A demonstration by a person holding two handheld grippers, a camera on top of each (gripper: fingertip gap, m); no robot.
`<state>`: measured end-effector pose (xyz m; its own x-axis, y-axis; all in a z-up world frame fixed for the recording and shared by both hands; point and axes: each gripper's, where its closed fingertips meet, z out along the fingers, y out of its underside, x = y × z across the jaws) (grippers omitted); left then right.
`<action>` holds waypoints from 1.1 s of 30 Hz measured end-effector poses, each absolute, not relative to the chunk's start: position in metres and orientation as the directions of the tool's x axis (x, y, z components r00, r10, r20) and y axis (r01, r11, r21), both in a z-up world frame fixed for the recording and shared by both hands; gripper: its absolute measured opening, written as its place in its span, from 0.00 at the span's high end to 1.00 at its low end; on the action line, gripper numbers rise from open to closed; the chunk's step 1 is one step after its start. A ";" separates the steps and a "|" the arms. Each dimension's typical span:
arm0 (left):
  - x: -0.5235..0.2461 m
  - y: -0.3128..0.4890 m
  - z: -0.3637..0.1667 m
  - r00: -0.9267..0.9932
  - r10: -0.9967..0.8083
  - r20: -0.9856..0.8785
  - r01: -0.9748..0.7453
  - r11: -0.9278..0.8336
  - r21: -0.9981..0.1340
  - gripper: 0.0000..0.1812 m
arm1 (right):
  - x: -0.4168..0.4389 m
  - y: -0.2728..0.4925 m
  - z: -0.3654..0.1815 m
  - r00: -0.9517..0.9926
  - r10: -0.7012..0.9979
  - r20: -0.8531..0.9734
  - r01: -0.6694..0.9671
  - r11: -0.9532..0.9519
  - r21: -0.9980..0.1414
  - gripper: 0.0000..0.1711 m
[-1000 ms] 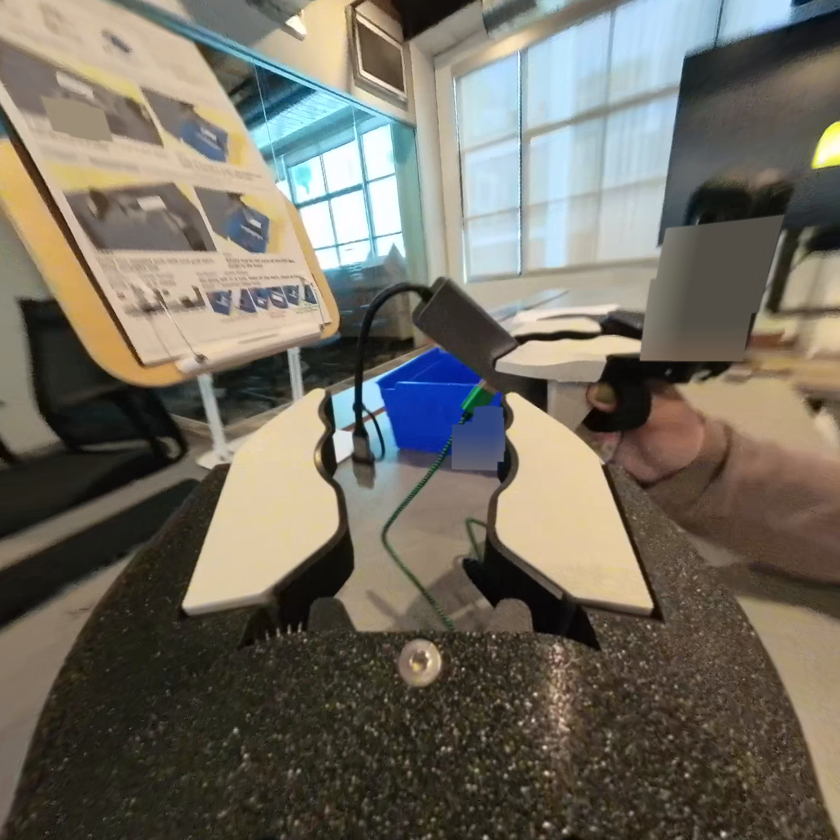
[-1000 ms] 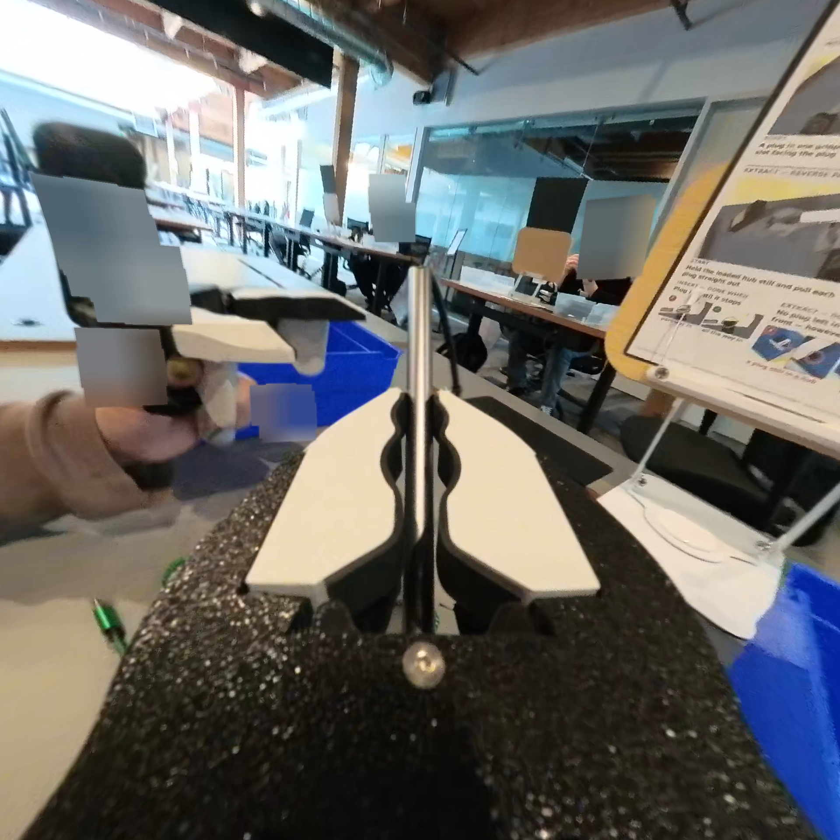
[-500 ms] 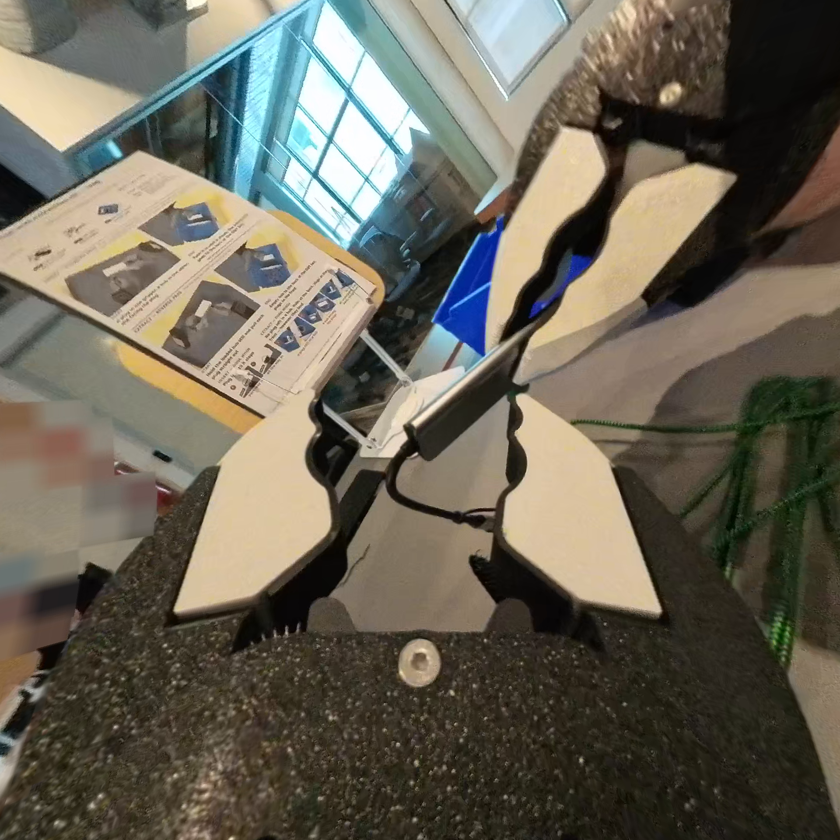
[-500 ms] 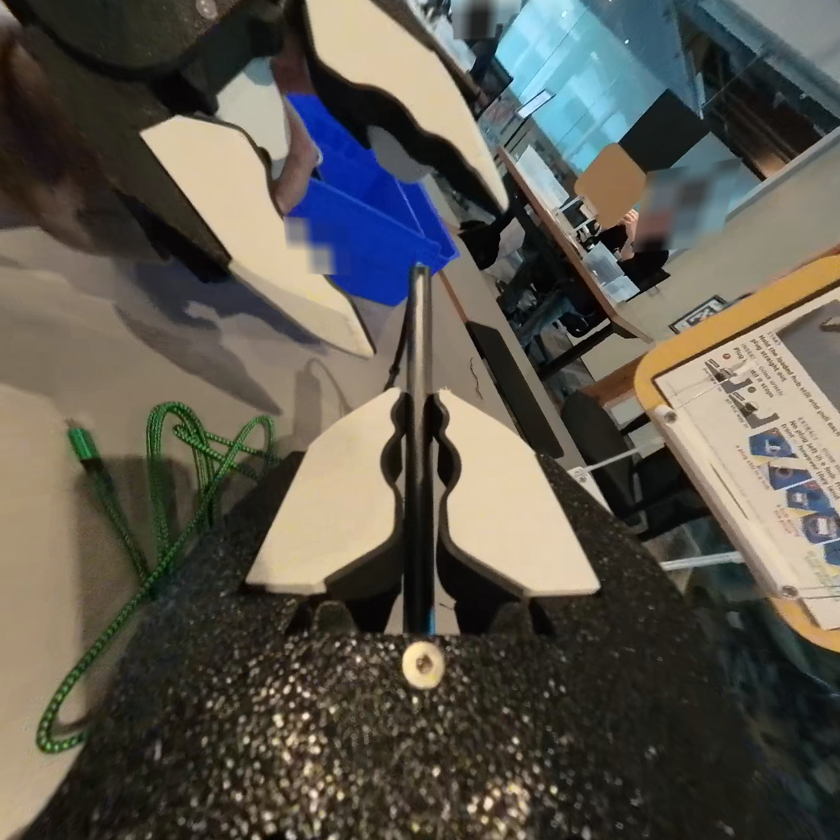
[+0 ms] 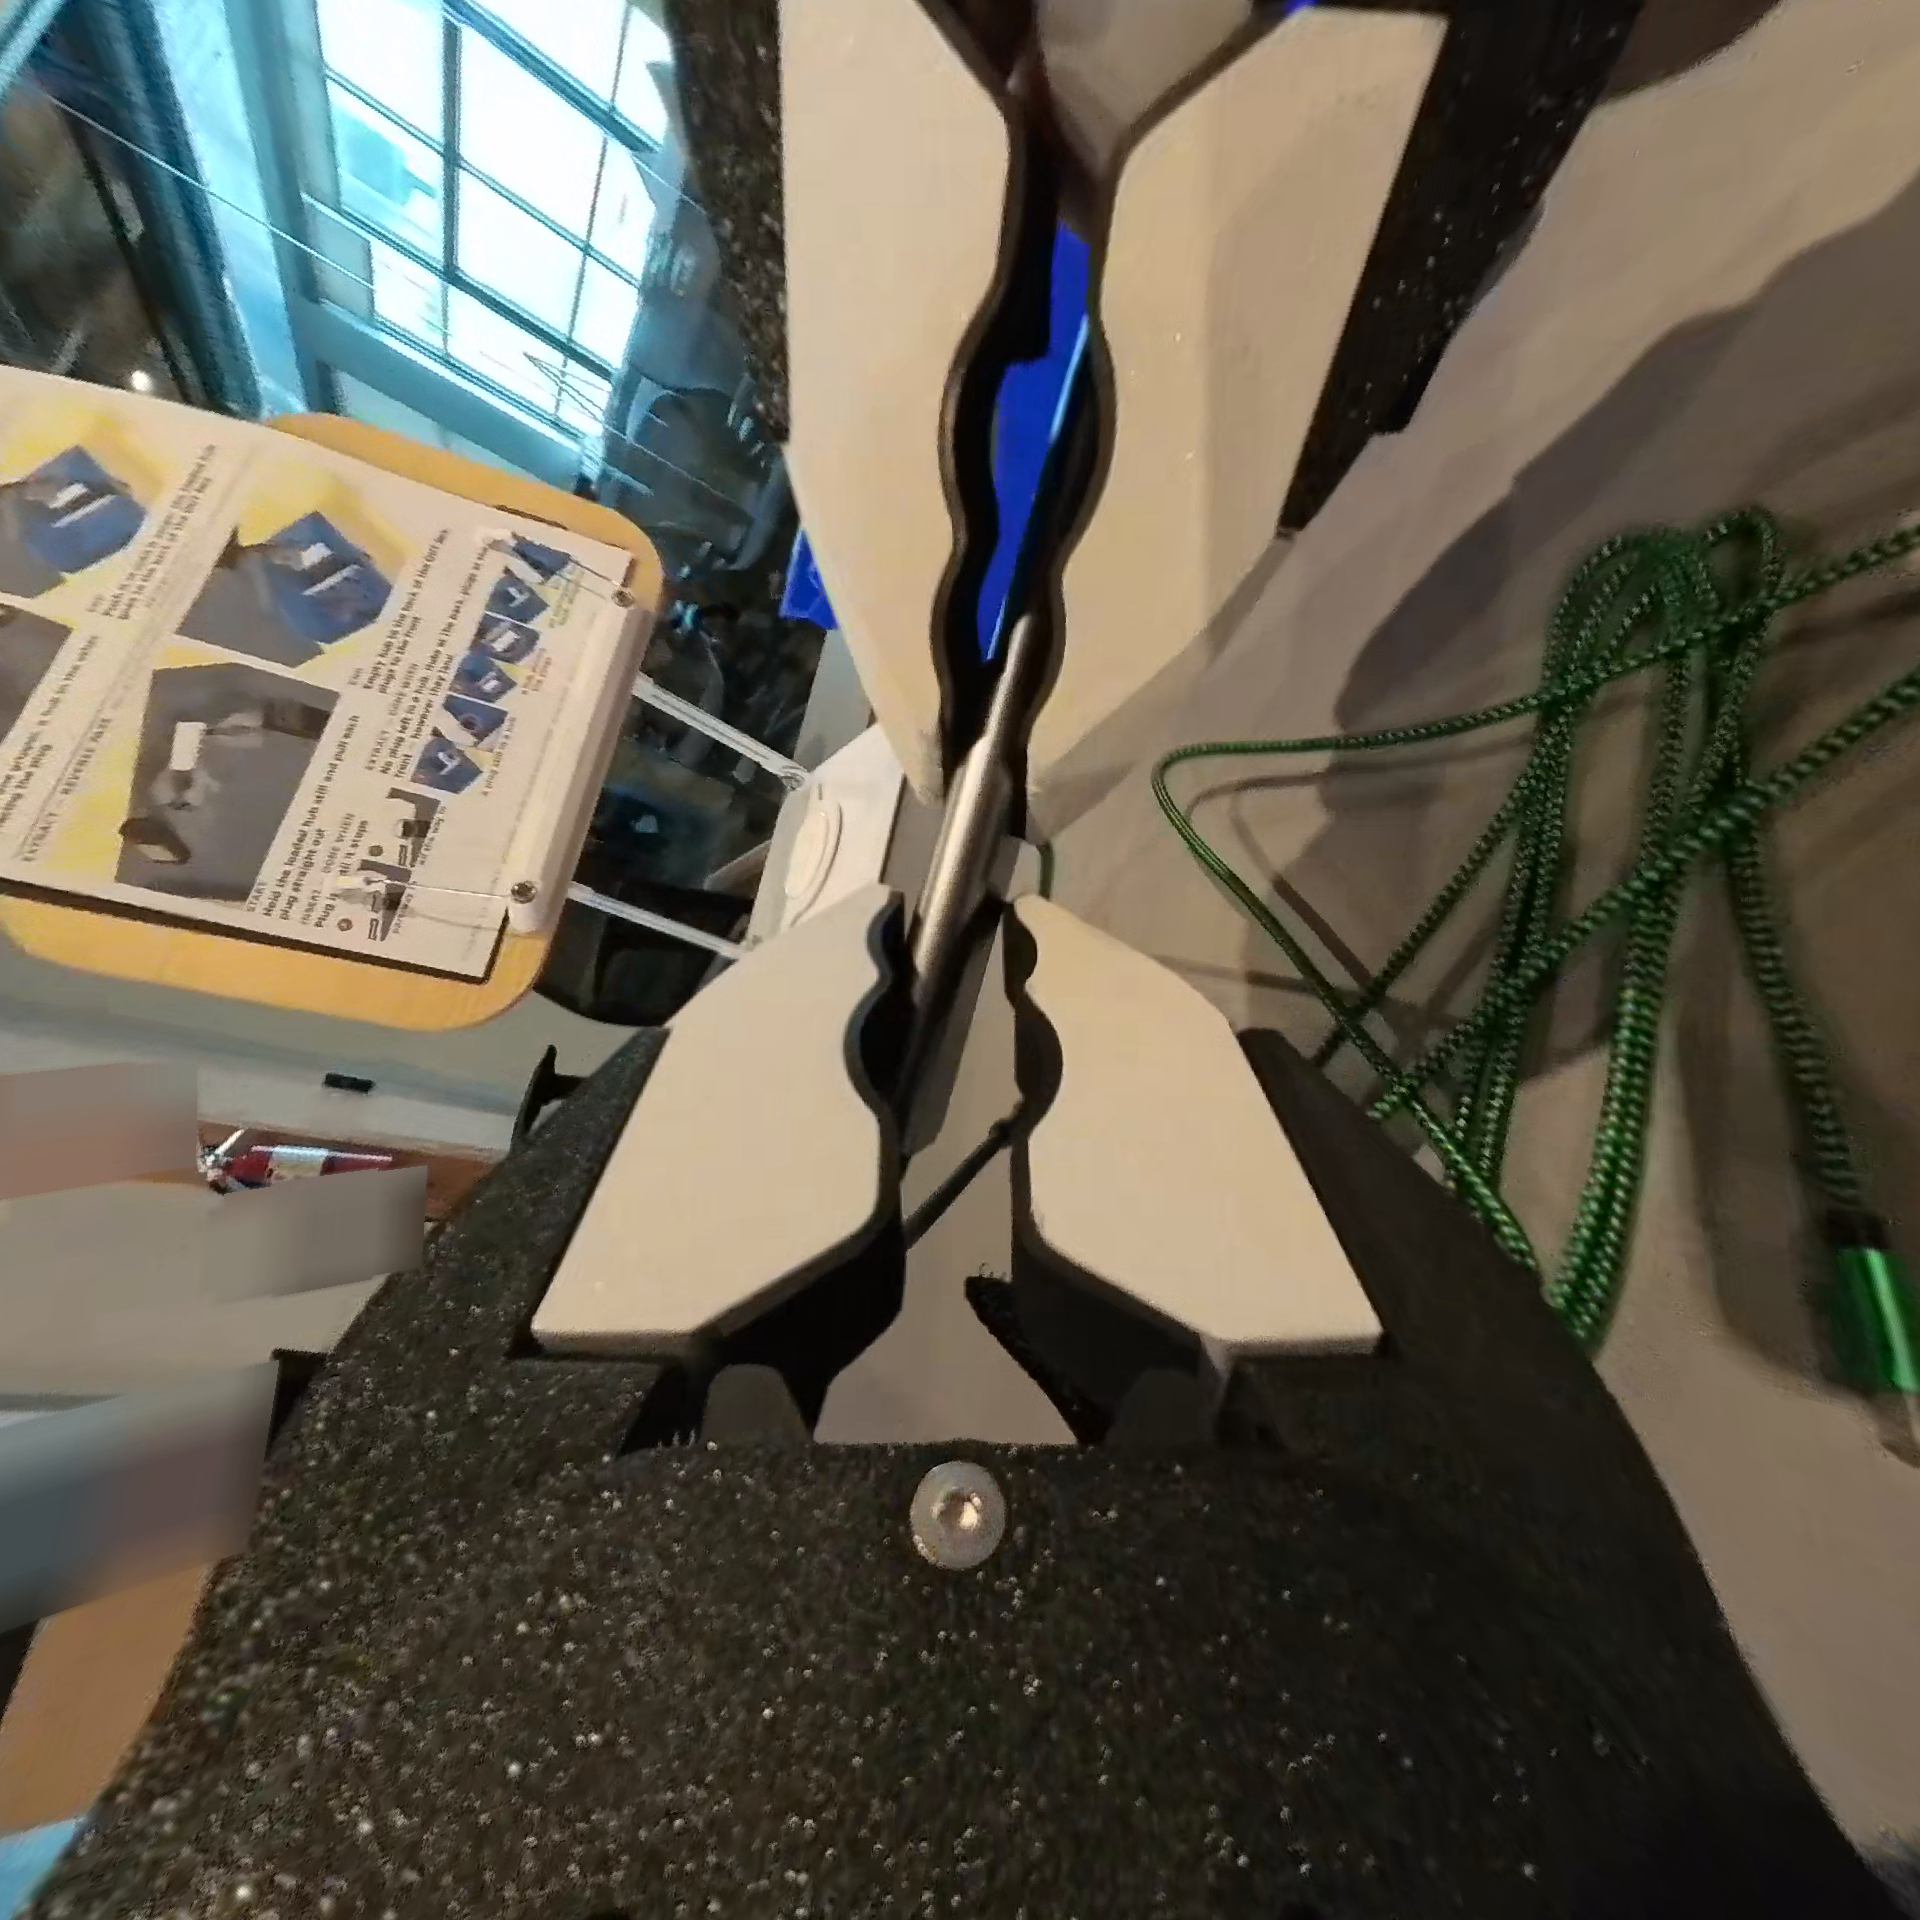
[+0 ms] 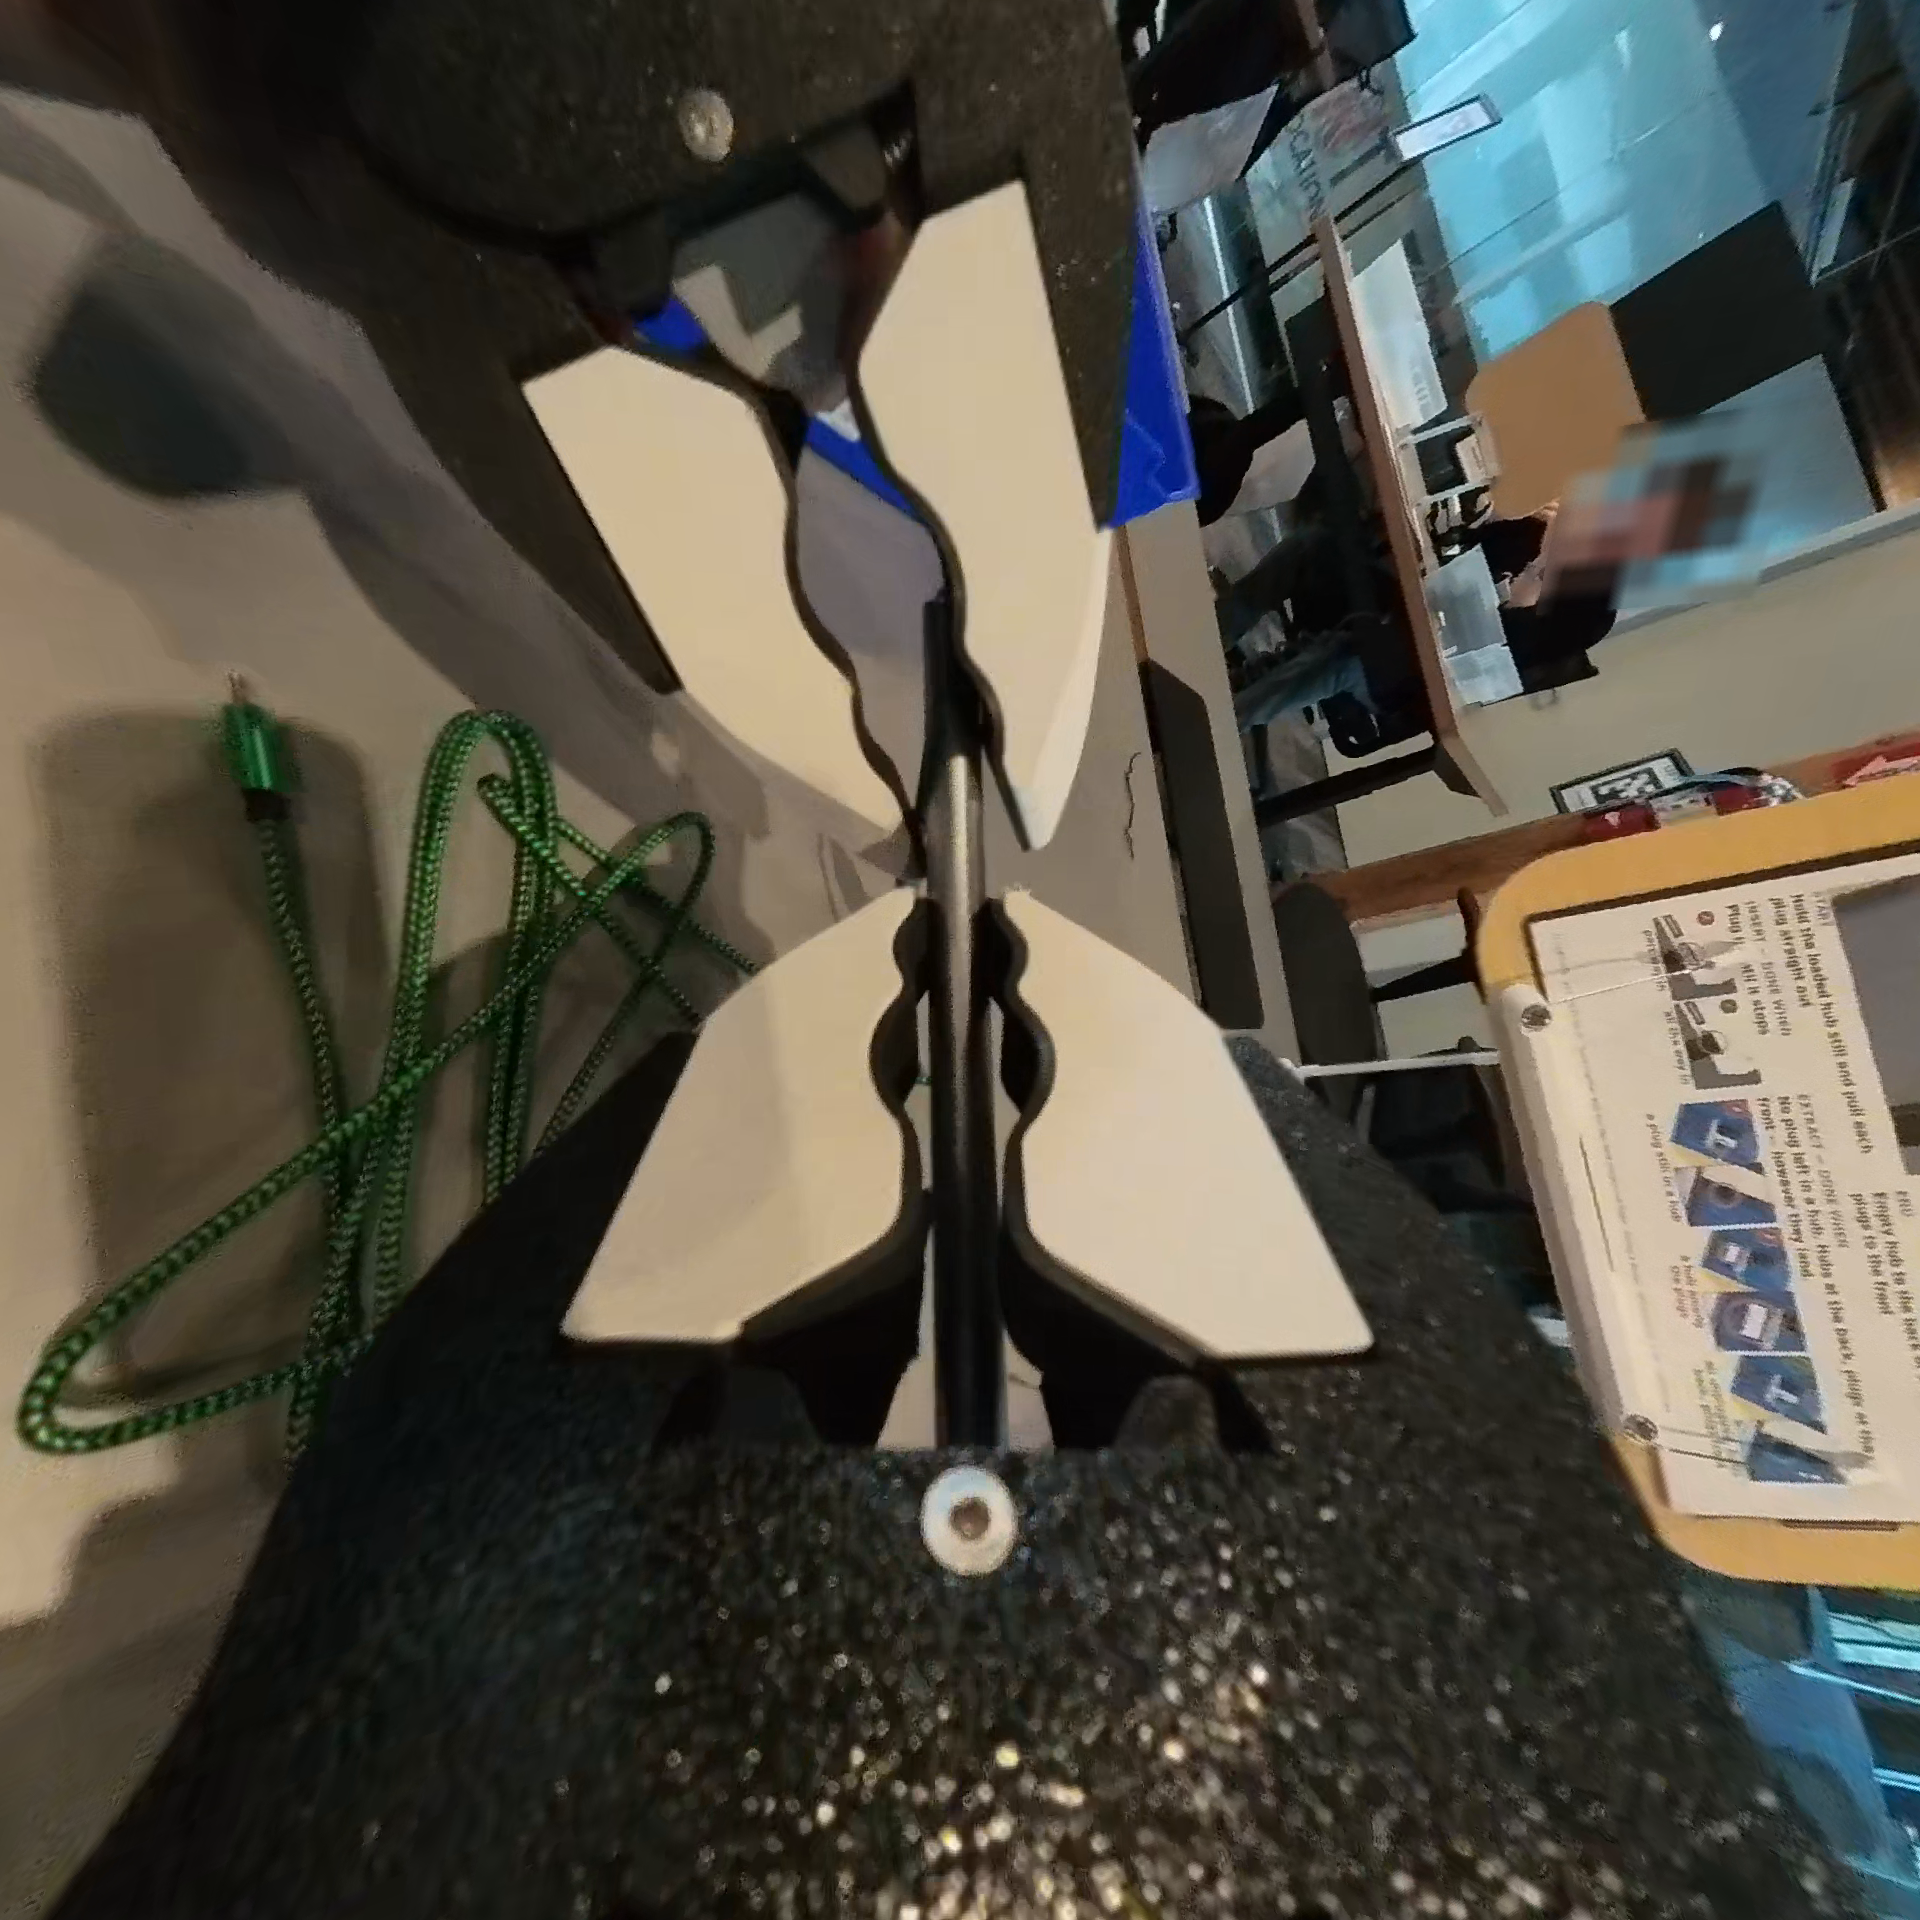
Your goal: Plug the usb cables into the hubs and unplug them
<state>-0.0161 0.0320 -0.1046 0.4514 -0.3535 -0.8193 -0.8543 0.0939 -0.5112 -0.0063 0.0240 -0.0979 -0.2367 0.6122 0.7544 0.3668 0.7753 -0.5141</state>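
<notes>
A slim dark grey USB hub (image 5: 961, 831) hangs edge-on between the two grippers. My right gripper (image 6: 961, 894) is shut on it; in the left wrist view it comes in from the top (image 5: 977, 769). My left gripper (image 5: 956, 904) faces it tip to tip. Its jaws stand narrowly apart around the hub's free end (image 6: 940, 686), with small gaps on both sides. The hub's thin black cable (image 5: 956, 1174) runs down between the left fingers. A green braided USB cable (image 5: 1662, 779) lies coiled on the table, its green plug (image 6: 255, 748) free.
A blue bin (image 6: 1153, 416) stands behind the grippers at the table's edge. An instruction board (image 5: 312, 748) on a clear stand is to one side, also in the right wrist view (image 6: 1714, 1143). The grey table (image 5: 1766, 312) lies under the cable. Office desks and a person are far behind. Left and right tips are no more than a few centimetres apart.
My left gripper has moved up to the hub's free end and its jaws have narrowed from wide open to a slim gap. The right gripper has kept its hold on the hub.
</notes>
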 end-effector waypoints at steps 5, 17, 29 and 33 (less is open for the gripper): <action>-0.019 0.033 -0.113 0.482 -0.414 -0.772 -0.842 0.026 -0.539 0.93 | -0.009 0.026 -0.104 -0.233 0.570 0.788 0.356 0.804 -0.476 0.94; -0.043 0.037 -0.084 0.805 -0.411 -0.428 -0.474 -0.012 -0.880 0.94 | 0.015 0.052 -0.035 0.166 0.699 0.695 0.122 0.685 -0.718 0.80; -0.013 0.011 -0.055 0.677 -0.736 0.021 0.011 -0.018 -1.000 0.94 | 0.011 0.040 -0.051 -0.247 0.967 0.059 -0.036 0.051 -0.998 0.83; 0.001 0.003 -0.051 0.582 -0.809 0.087 0.083 -0.047 -0.995 0.94 | 0.015 0.023 -0.043 -0.354 0.935 0.016 -0.055 -0.004 -0.998 0.92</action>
